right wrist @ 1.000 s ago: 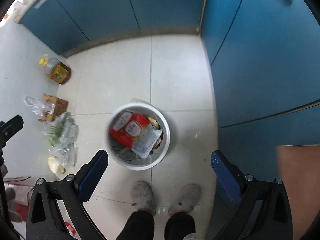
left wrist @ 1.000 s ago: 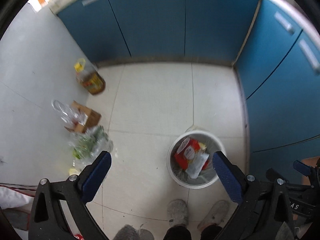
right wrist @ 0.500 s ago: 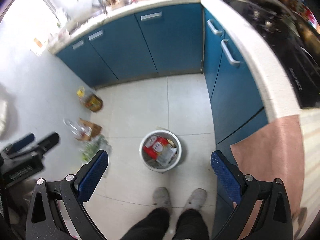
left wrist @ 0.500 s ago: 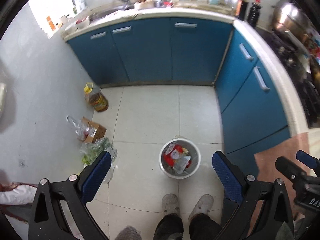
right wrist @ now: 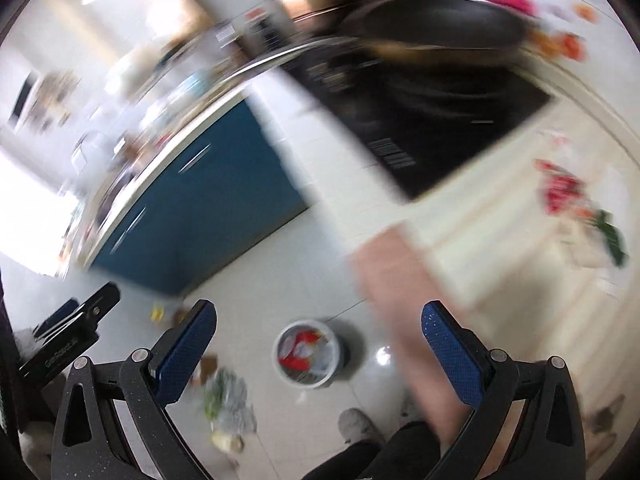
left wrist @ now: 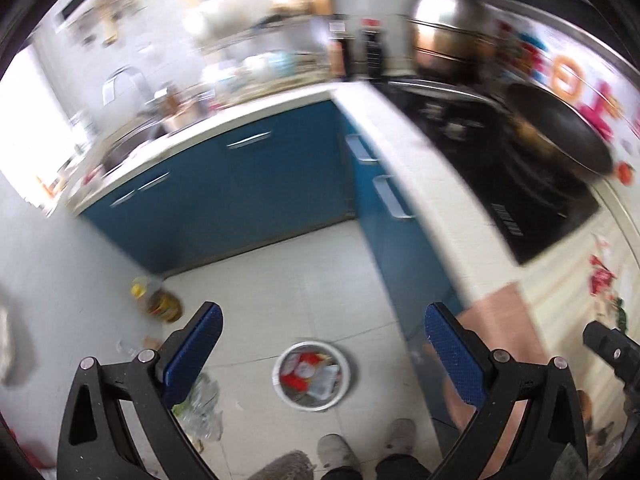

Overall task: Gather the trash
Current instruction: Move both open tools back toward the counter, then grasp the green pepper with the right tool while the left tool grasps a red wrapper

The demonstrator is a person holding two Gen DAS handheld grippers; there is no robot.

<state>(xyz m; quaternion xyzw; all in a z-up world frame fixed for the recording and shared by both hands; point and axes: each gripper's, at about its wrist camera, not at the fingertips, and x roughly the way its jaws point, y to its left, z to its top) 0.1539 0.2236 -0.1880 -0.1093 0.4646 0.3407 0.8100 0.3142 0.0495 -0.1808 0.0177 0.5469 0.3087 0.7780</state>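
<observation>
Trash bin (left wrist: 313, 376), white, round, stuffed with red and clear wrappers, stands on the pale tile floor (left wrist: 304, 280) far below and between the pads of the left hand-held gripper (left wrist: 320, 350); same bin sits low between the pads of the right hand-held gripper (right wrist: 318, 346) in its view. Blue cabinets (left wrist: 256, 200) run ahead of the left hand-held gripper and turn along its right, under a white counter (left wrist: 404, 148). Black cooktop (right wrist: 420, 120) on the counter ahead-right of the right hand-held gripper, dark pan (right wrist: 436, 30) beyond it, heavily blurred. Red-and-green scraps (right wrist: 568, 196) lie on the counter far right of the right hand-held gripper; what they are, cannot tell. Clear bag of greens (left wrist: 200, 404) on the floor beside the left pad. Yellow-capped oil bottle (left wrist: 158, 300) by the wall, ahead-left. Person's grey shoes (left wrist: 334, 450) under the bin. Both hand-held grippers released, pads wide apart, nothing held.
</observation>
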